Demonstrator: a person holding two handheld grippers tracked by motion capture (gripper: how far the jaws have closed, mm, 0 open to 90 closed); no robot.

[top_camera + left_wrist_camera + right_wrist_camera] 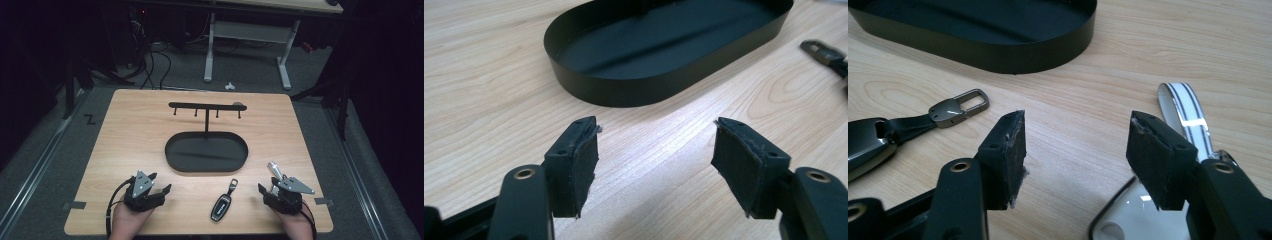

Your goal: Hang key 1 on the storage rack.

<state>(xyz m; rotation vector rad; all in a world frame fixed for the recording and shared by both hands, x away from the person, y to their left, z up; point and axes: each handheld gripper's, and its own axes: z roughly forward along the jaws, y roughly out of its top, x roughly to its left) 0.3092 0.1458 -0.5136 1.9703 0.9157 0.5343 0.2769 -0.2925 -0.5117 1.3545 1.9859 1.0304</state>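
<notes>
A black oval tray (206,169) sits mid-table, with a T-shaped hook stand (206,106) rising from its far side. A black car key fob (221,206) with a strap and metal clasp (233,184) lies near the front edge, between my grippers. My left gripper (160,181) rests front left, open and holding nothing (656,150), facing the tray wall (624,92). My right gripper (267,186) rests front right, open over bare wood (1075,145). A second glossy key (1128,215) with a white striped strap (1185,112) lies partly beneath its right jaw. The fob's clasp (960,106) lies to its left.
The wooden table (130,135) stands on grey carpet. A white-legged desk (250,35) and cables are beyond its far edge. Bare wood lies on both sides of the tray.
</notes>
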